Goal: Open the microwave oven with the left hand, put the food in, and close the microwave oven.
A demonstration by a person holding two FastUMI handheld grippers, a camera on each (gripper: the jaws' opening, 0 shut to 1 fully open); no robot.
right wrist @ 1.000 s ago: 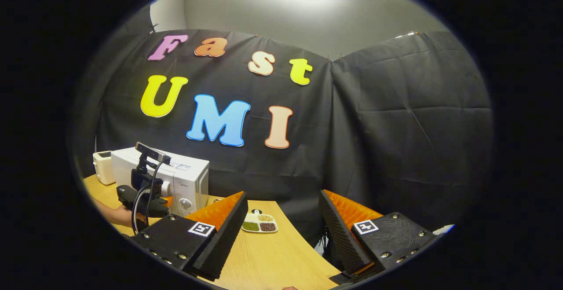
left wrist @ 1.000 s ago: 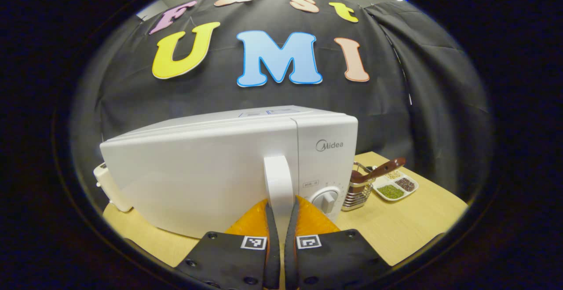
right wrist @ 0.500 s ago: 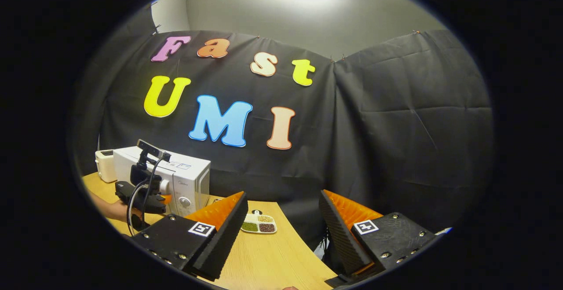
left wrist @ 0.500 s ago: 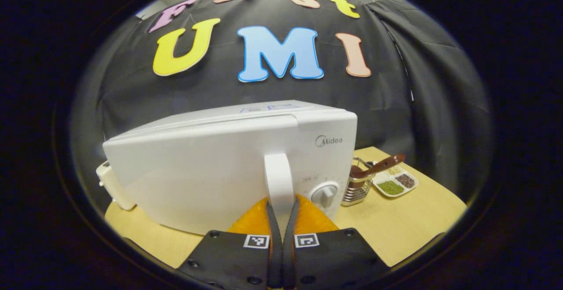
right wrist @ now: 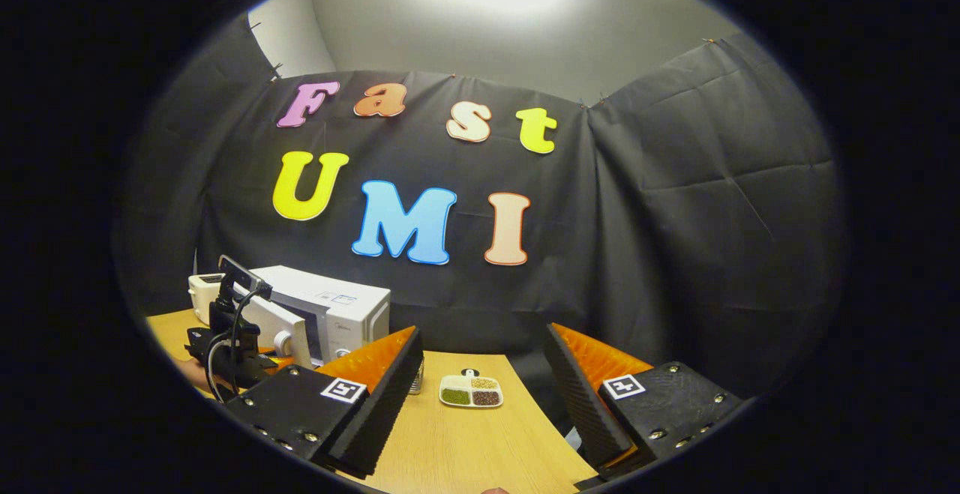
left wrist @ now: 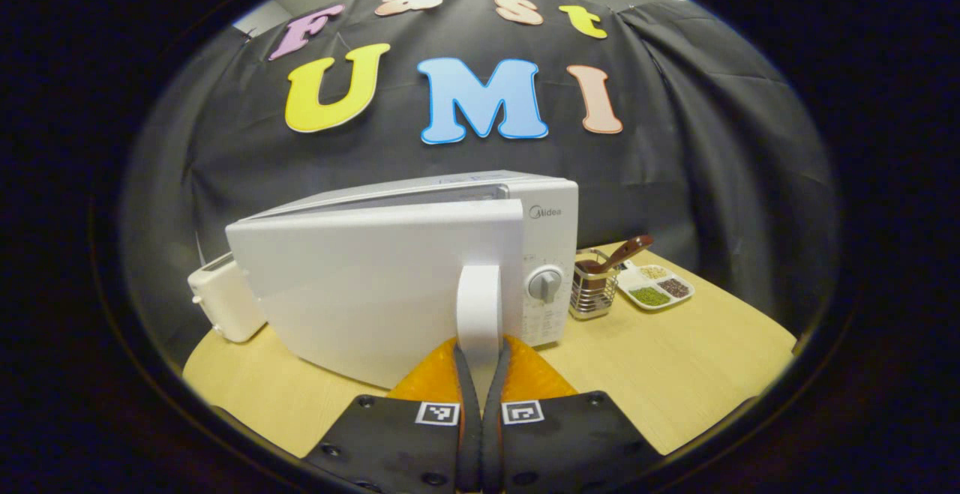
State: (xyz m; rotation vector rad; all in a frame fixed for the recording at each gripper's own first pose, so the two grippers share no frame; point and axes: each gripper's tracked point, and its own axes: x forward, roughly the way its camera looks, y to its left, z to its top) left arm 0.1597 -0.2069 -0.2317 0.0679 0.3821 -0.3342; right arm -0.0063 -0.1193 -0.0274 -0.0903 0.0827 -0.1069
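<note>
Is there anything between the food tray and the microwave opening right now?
Partly. The utensil holder stands on the table between the food tray and the microwave. The door, pulled by the left gripper clamped on its handle, is only part-way open, hiding the cavity.

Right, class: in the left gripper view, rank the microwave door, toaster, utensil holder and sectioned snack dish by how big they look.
1. Microwave door, nearest the camera.
2. Toaster.
3. Sectioned snack dish and utensil holder look about alike, so they are not ranked.
</note>
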